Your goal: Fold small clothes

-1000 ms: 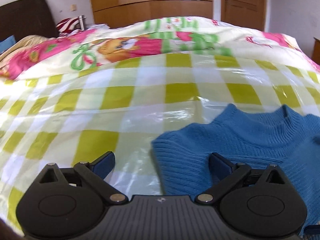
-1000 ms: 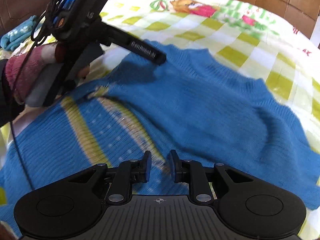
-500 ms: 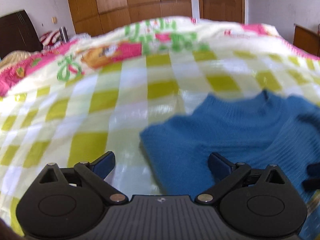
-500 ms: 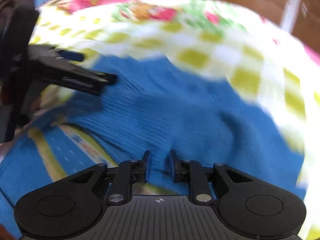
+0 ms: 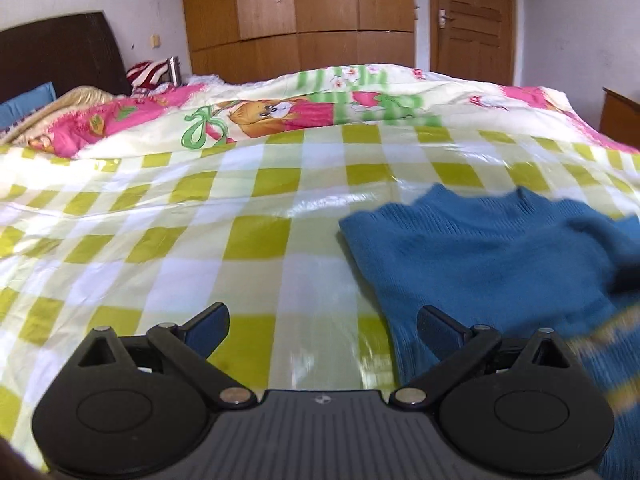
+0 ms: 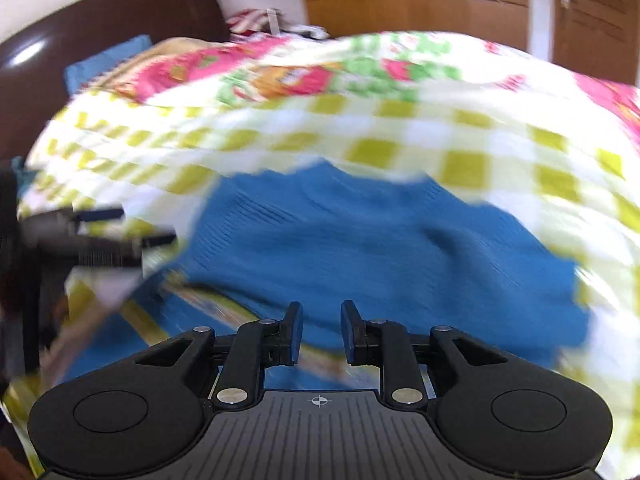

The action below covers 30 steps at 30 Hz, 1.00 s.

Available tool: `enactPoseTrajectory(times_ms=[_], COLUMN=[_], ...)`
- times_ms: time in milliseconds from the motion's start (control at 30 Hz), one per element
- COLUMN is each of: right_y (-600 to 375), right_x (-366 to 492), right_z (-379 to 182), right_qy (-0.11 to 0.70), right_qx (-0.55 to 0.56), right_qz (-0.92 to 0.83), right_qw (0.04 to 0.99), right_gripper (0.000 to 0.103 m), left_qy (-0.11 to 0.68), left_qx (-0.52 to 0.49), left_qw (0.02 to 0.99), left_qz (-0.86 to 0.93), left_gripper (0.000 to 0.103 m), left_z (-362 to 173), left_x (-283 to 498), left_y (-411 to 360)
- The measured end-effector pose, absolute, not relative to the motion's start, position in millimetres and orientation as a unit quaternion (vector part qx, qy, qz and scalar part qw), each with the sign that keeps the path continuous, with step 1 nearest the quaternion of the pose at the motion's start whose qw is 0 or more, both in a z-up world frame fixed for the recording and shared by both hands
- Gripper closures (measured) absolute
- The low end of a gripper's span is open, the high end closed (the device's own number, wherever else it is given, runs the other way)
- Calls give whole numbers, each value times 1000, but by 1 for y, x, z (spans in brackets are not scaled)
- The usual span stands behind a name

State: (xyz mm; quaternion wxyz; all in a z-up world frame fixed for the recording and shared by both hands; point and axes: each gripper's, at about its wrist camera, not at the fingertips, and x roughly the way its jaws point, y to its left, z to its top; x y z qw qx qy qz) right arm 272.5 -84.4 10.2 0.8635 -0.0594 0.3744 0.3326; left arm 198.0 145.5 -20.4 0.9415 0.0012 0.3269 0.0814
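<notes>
Between the right gripper's (image 6: 320, 332) fingers (image 6: 294, 332) was only a narrow gap with nothing in it; they'd just been opening a bit, poised over the blue sweater (image 6: 360, 248), not pinching it. The left gripper (image 5: 322, 326) had its fingers (image 5: 208, 322) spread wide and empty, mostly over bare bedcover, with its right finger over the sweater's edge. The sweater lay flat on the bed's green-and-white checked cover (image 5: 256, 240), its yellow-striped part nearest the cameras. Further back were a pink cartoon quilt (image 5: 280, 112), a dark headboard (image 5: 60, 52) and a wooden wardrobe (image 5: 296, 12). The right view was pretty blurry.
</notes>
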Motion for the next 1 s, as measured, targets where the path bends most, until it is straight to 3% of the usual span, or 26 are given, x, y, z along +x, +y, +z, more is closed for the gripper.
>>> enactPoseTrajectory(times_ms=[67, 100, 133, 433, 467, 533, 567, 633, 800, 1000], right_y=[-58, -43, -28, 51, 55, 57, 59, 58, 58, 69], right_x=[286, 296, 305, 359, 360, 360, 360, 359, 362, 370], right_z=[12, 11, 10, -12, -15, -18, -18, -14, 5, 0], right_qy=[367, 367, 366, 392, 398, 411, 417, 420, 415, 416], right_qx=[-61, -66, -71, -144, -152, -157, -151, -136, -70, -26], right_qz=[372, 389, 400, 443, 441, 433, 430, 427, 431, 418], right_qw=[850, 842, 837, 793, 790, 787, 786, 789, 798, 807], right_gripper=[76, 66, 63, 64, 65, 91, 93, 96, 97, 98], left_qy=[336, 346, 350, 311, 308, 306, 308, 328, 326, 291], left_qx=[4, 1, 1, -24, -15, 19, 33, 34, -29, -106], left_qw=[938, 935, 934, 949, 950, 951, 949, 941, 942, 946], left_qz=[82, 73, 71, 44, 42, 52, 62, 73, 73, 95], left_gripper=[0, 0, 0, 0, 0, 0, 1, 49, 64, 66], left_z=[-26, -31, -35, -30, -30, -34, -38, -44, -44, -37], left_x=[191, 189, 187, 159, 157, 159, 162, 169, 164, 146], left_y=[142, 140, 139, 135, 131, 123, 121, 123, 142, 157])
